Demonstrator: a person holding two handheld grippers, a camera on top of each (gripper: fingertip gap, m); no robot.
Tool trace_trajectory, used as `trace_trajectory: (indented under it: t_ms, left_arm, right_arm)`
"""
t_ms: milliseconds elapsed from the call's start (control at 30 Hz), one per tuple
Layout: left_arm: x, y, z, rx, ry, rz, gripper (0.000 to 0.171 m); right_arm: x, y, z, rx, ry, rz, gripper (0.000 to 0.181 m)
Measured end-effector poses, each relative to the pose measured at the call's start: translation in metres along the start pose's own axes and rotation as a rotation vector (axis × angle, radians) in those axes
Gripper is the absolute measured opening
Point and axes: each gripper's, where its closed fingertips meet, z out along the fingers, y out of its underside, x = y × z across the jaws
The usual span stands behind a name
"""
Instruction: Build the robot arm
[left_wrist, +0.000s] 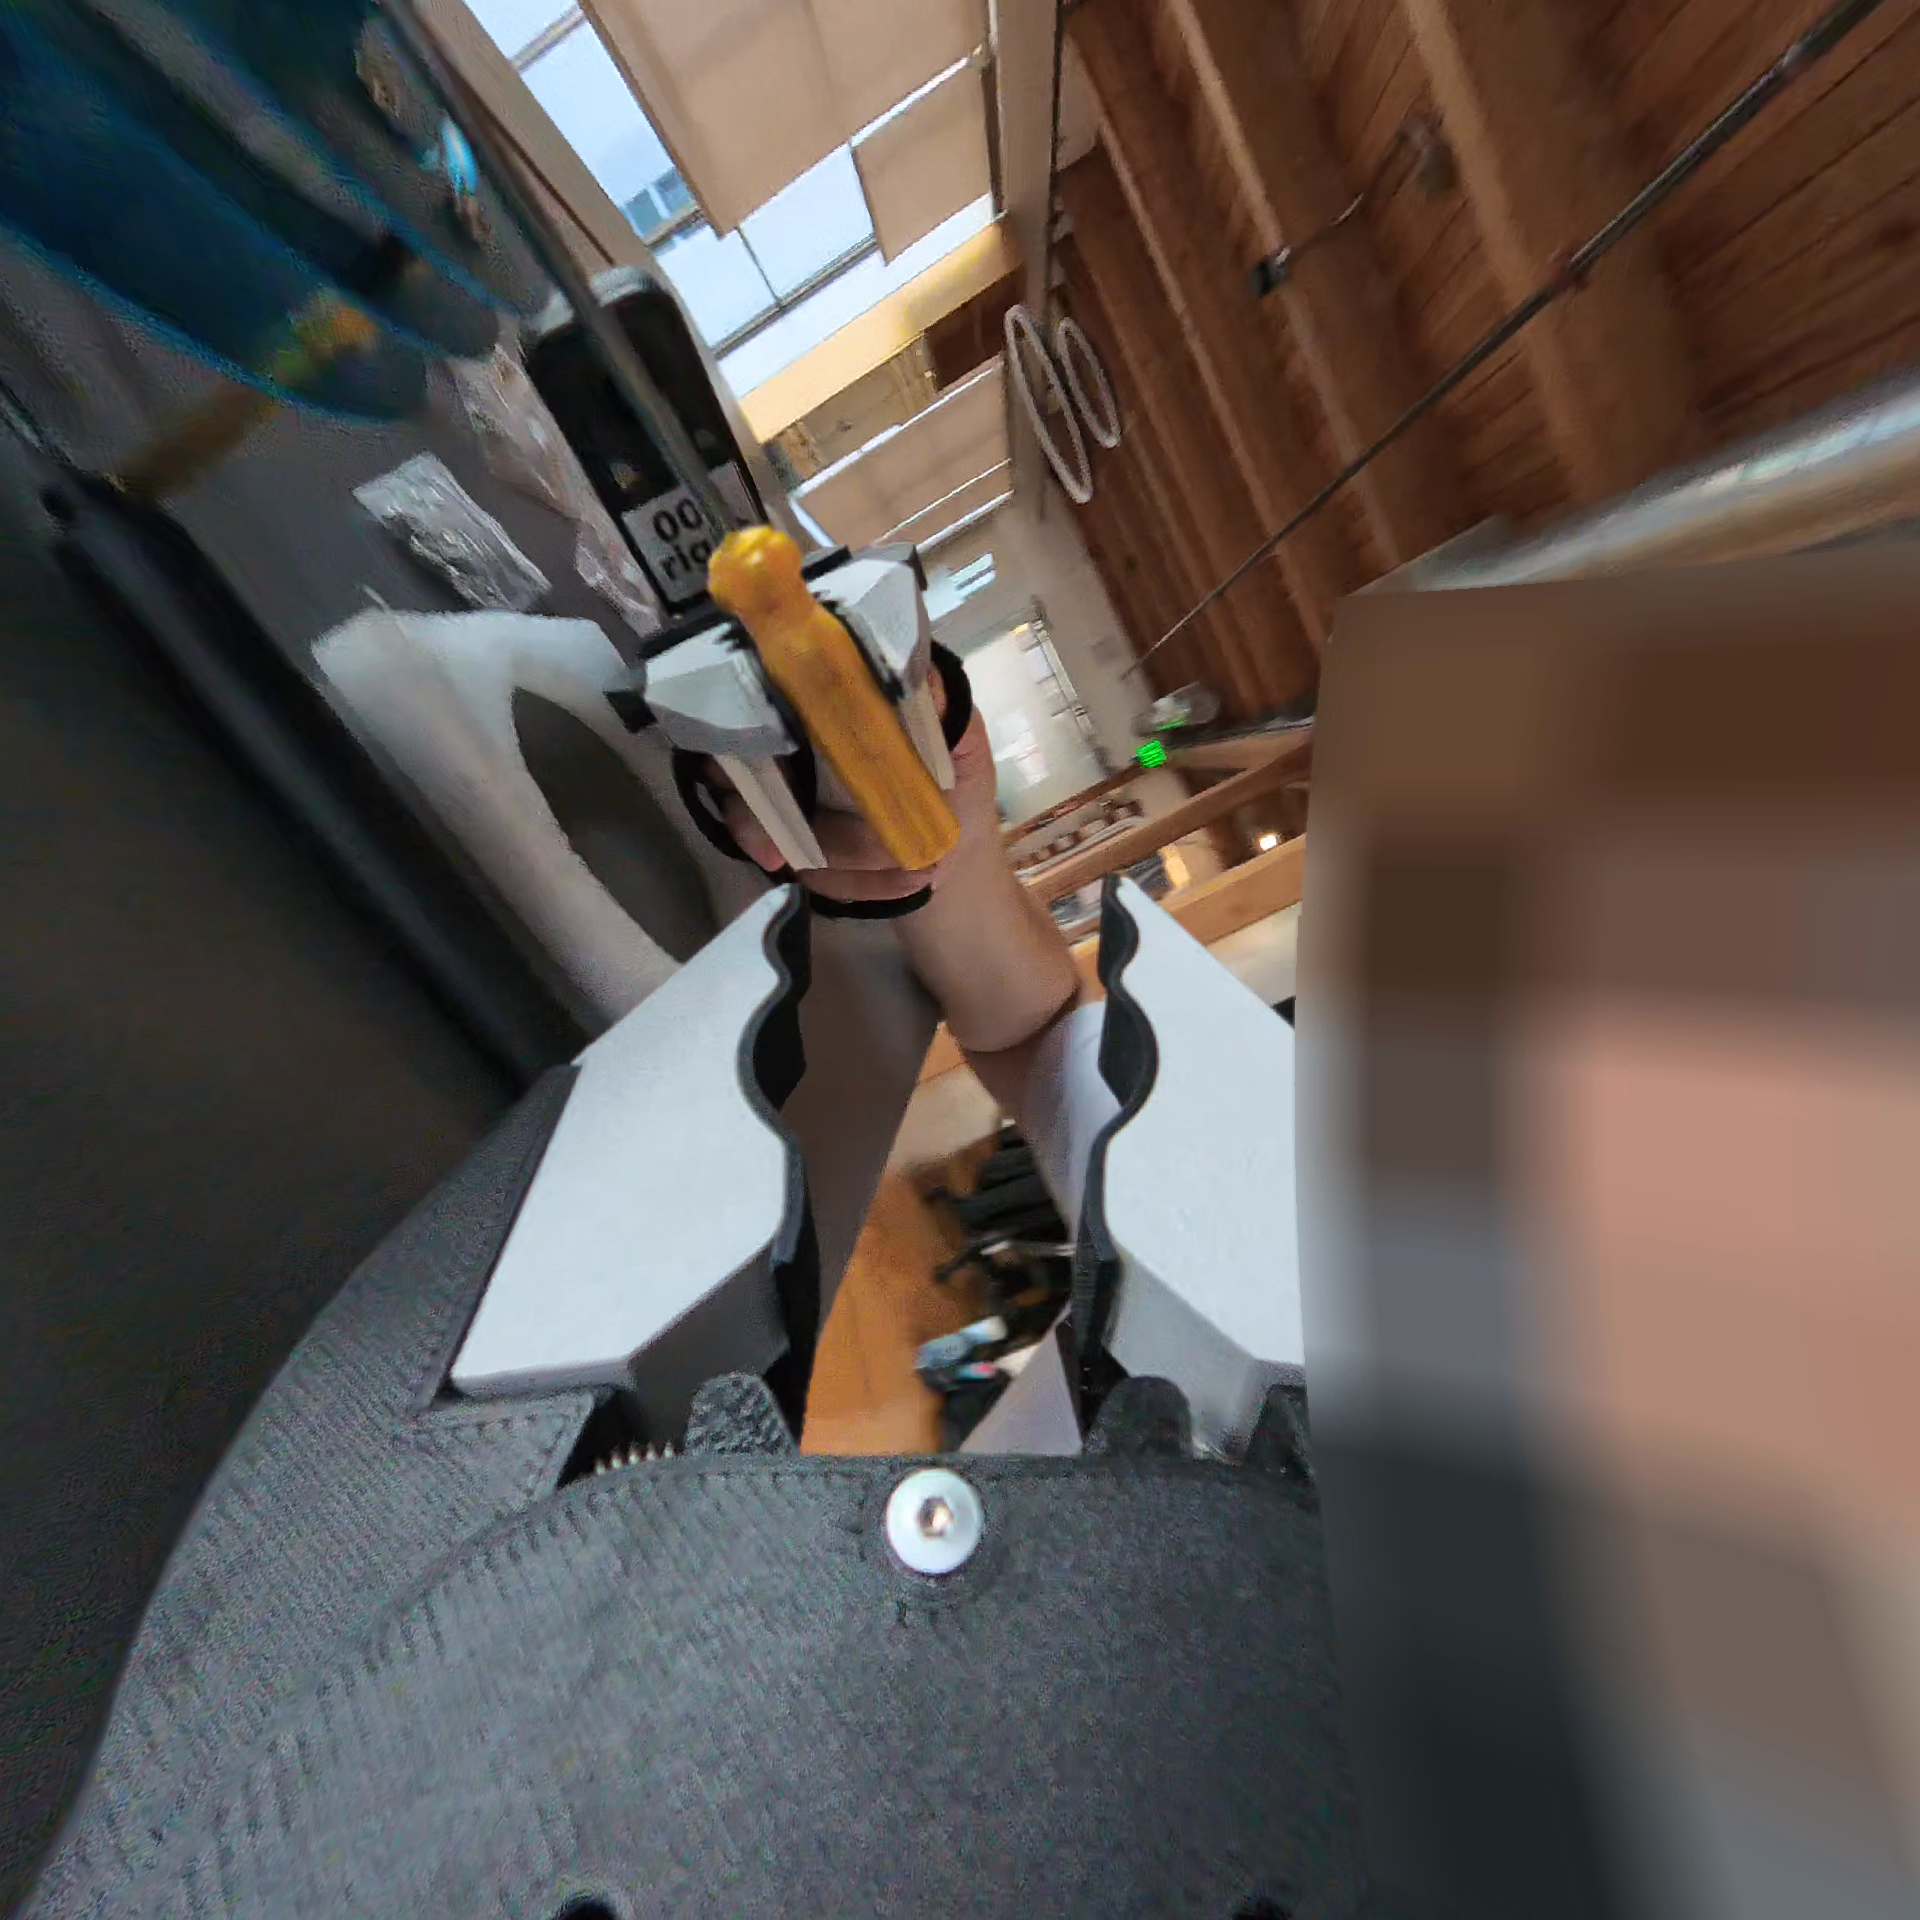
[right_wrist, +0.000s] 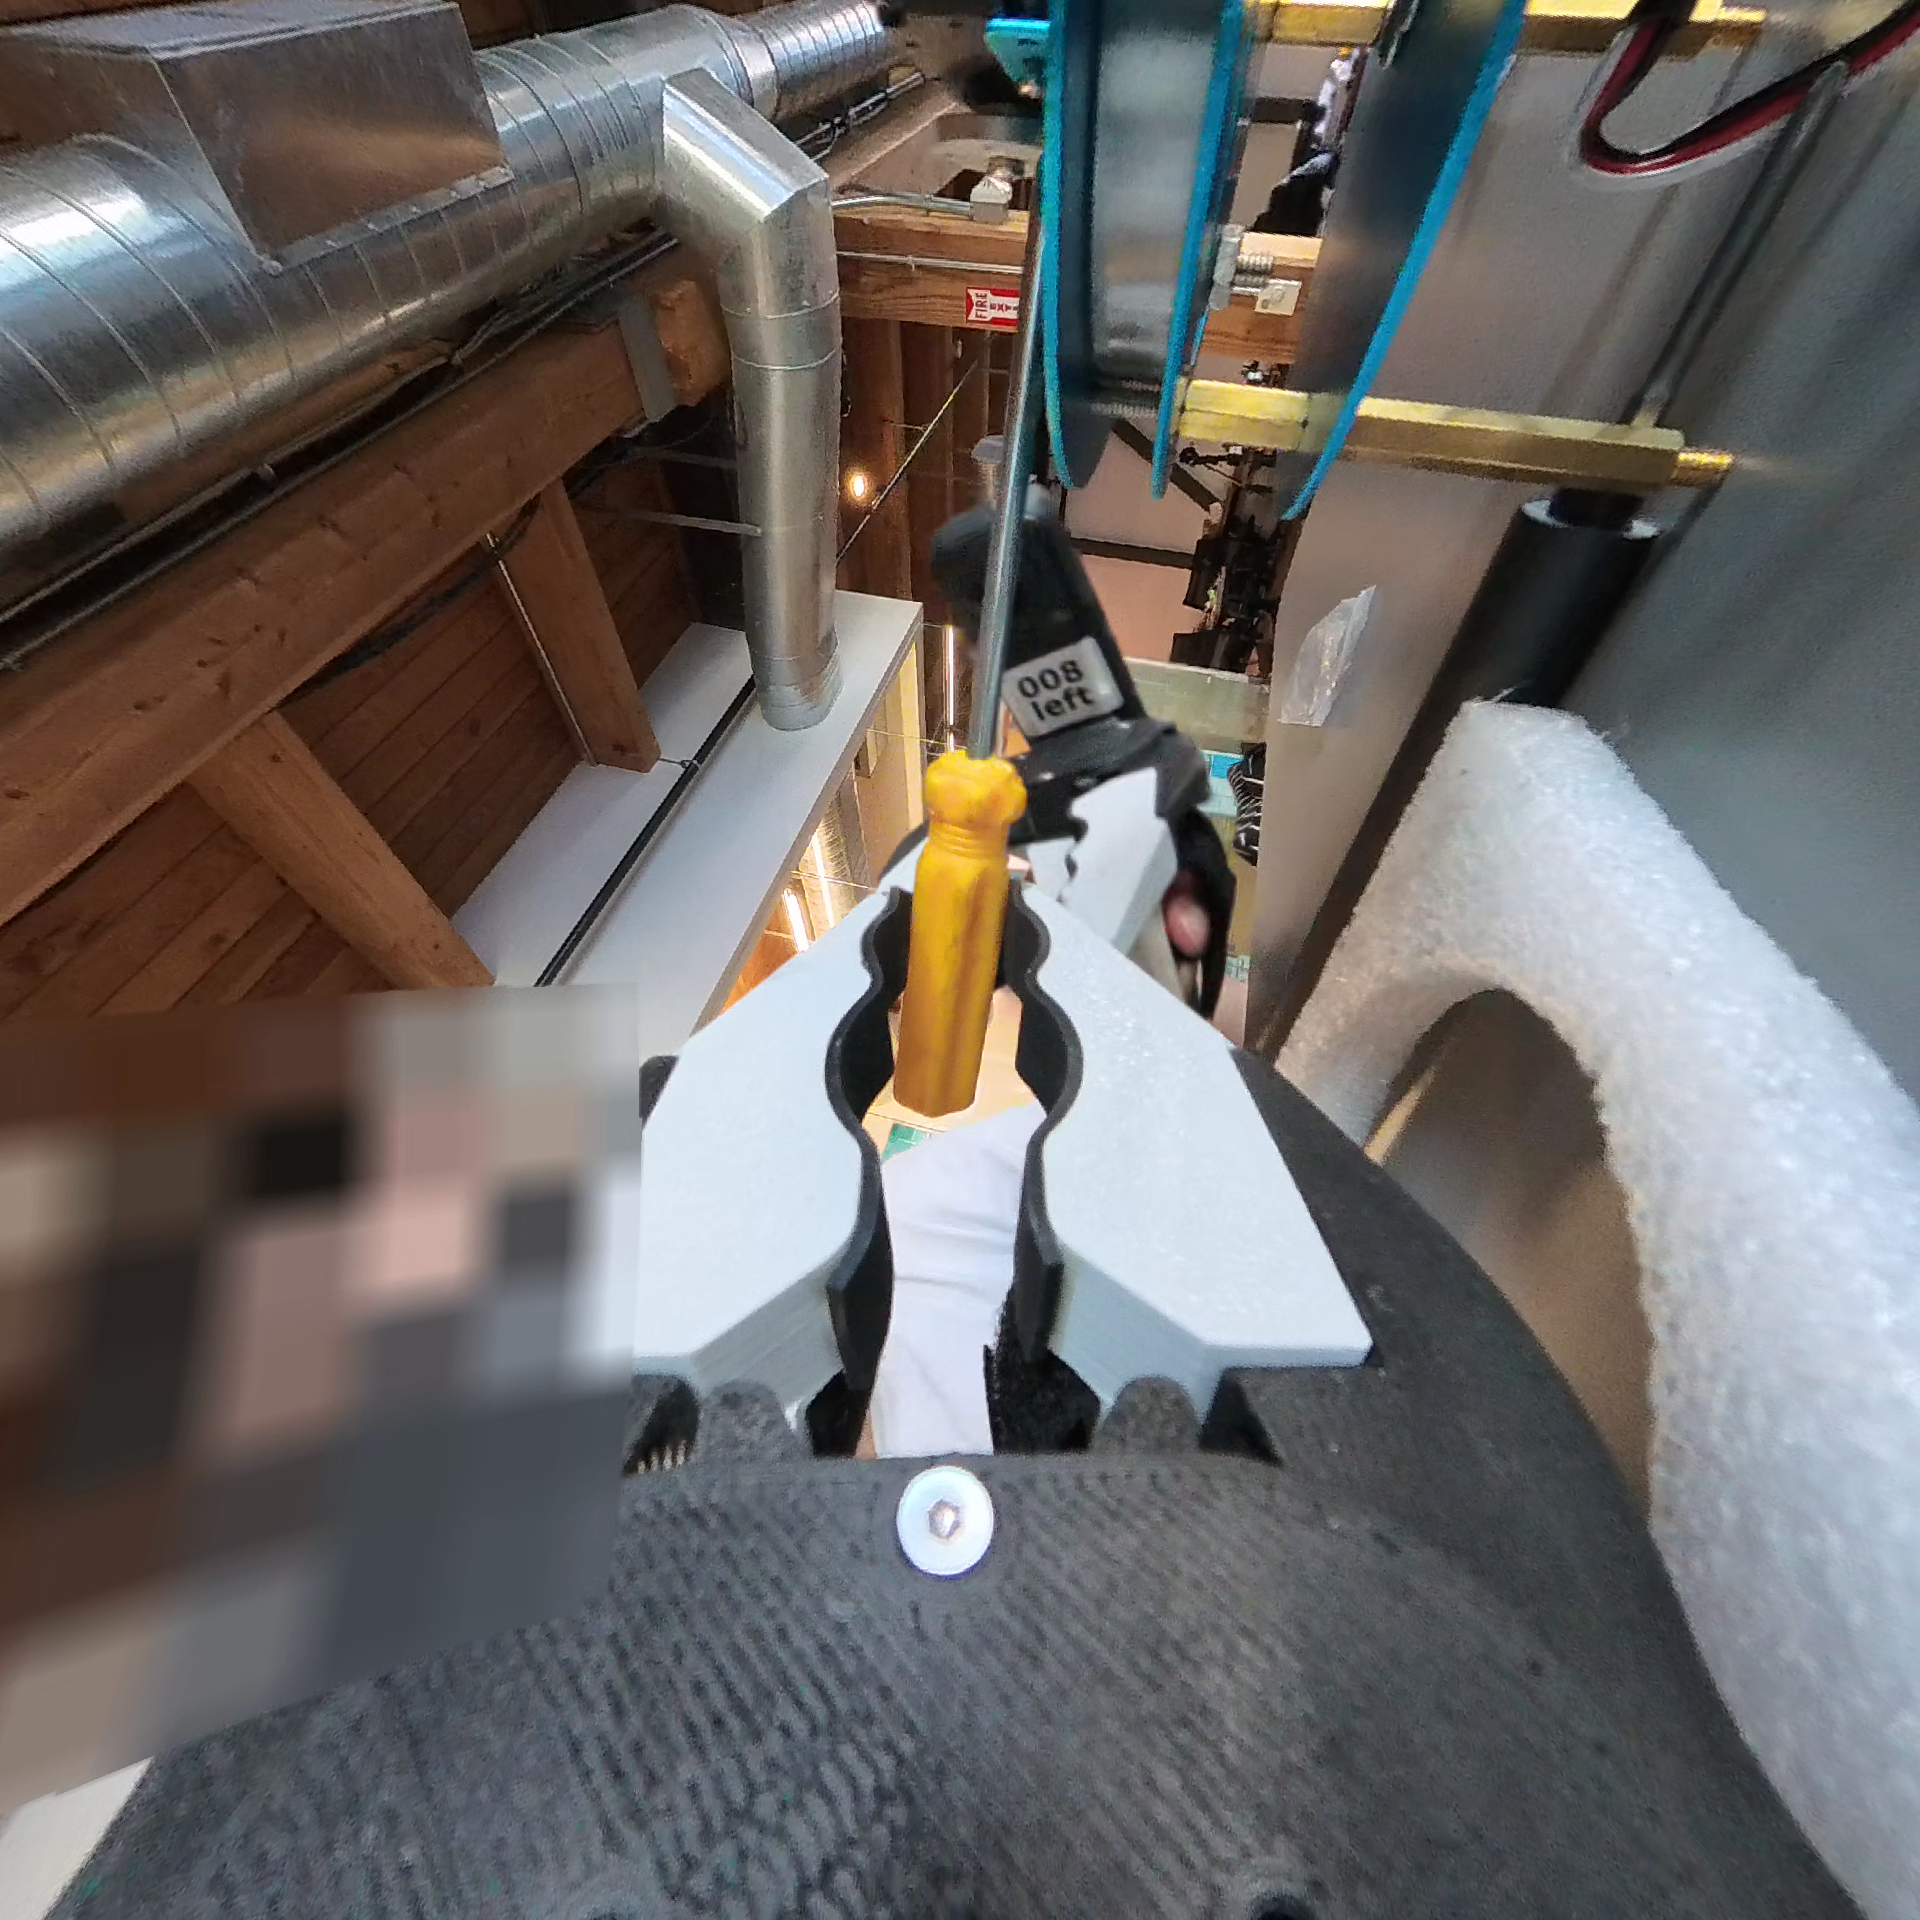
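My right gripper (right_wrist: 956, 914) is shut on the yellow handle of a screwdriver (right_wrist: 951, 966). The handle stands upright between the jaws, and its thin steel shaft (right_wrist: 1006, 540) runs up toward blue-edged metal plates (right_wrist: 1122, 208) overhead. My left gripper (left_wrist: 951, 904) is open and empty, with a person's forearm (left_wrist: 977, 966) seen past its jaws. It sits just below the right gripper (left_wrist: 810, 675) and the screwdriver (left_wrist: 831, 717). The left gripper also shows in the right wrist view (right_wrist: 1101, 842), just behind the handle.
Brass standoffs (right_wrist: 1455, 442) join the plates, and red and black wires (right_wrist: 1662, 135) hang near them. White foam padding (right_wrist: 1558, 1039) lies against a grey metal panel (right_wrist: 1766, 520) on the right. A silver duct (right_wrist: 769, 364) and wooden beams (right_wrist: 312, 582) are overhead. Less than 4 cm separates the two grippers' tips.
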Motion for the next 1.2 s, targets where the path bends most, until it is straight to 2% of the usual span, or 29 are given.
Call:
trace_trajectory:
  t_ms: [200, 333, 433, 533, 967, 1200]
  left_arm:
    - [-0.014, 0.002, 0.021, 0.011, 0.060, -0.239, 0.050]
    - [-0.017, -0.005, 0.026, 0.067, 0.088, -0.275, 0.049]
    - [-0.016, -0.005, 0.030, 0.064, 0.116, -0.303, 0.039]
    - [-0.013, -0.002, 0.030, 0.036, 0.127, -0.302, 0.017]
    - [-0.017, -0.001, 0.027, -0.076, -0.023, -0.361, 0.017]
    - [-0.018, -0.001, 0.026, -0.095, -0.106, -0.387, 0.016]
  right_arm:
    - [0.000, -0.001, 0.000, 0.004, -0.003, 0.006, 0.016]
    - [0.002, -0.002, 0.001, 0.009, 0.011, 0.001, 0.016]
    - [0.003, -0.003, 0.001, 0.010, 0.018, -0.001, 0.016]
    - [0.005, -0.003, 0.001, 0.013, 0.034, -0.010, 0.016]
    - [0.005, -0.013, -0.001, 0.053, 0.047, -0.033, 0.020]
    - [0.012, -0.010, -0.007, 0.021, 0.264, -0.193, 0.033]
